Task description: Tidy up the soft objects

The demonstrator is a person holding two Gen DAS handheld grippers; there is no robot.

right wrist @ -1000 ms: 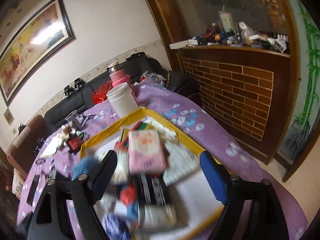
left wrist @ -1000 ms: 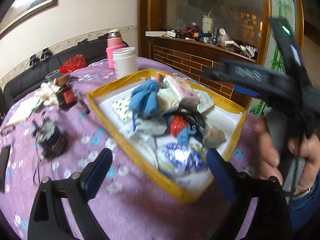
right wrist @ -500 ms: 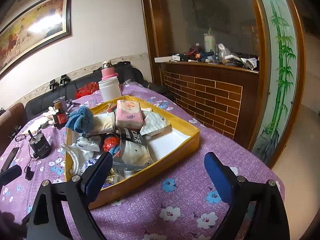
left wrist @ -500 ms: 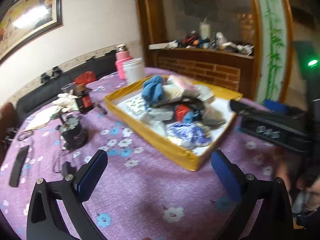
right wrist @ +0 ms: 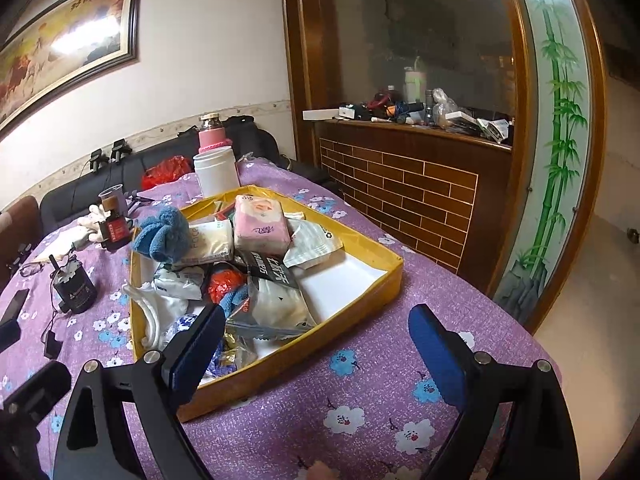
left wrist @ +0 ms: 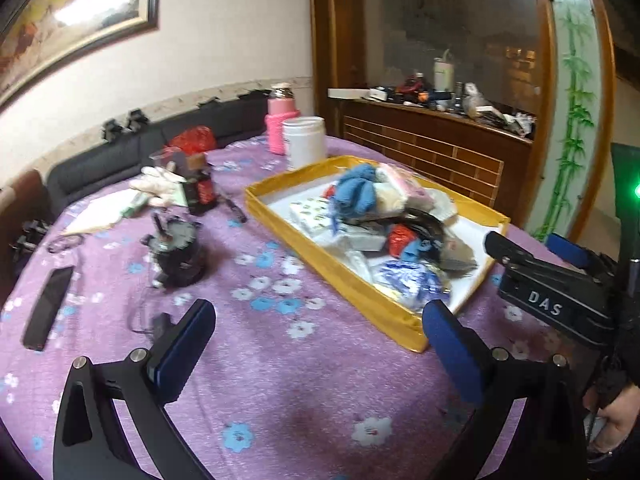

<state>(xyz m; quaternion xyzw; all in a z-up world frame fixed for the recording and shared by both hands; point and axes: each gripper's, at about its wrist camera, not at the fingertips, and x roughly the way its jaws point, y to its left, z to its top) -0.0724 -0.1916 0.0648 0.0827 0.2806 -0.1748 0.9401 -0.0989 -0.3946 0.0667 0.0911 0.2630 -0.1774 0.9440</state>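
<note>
Left wrist alone shows right tool (left wrist: 560, 276); spread.

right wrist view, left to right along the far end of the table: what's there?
Small red-labelled bottle → blue knitted item at the tray's far left corner → white plastic jar → pink flask just behind the jar → pink tissue pack in the yellow tray.
</note>
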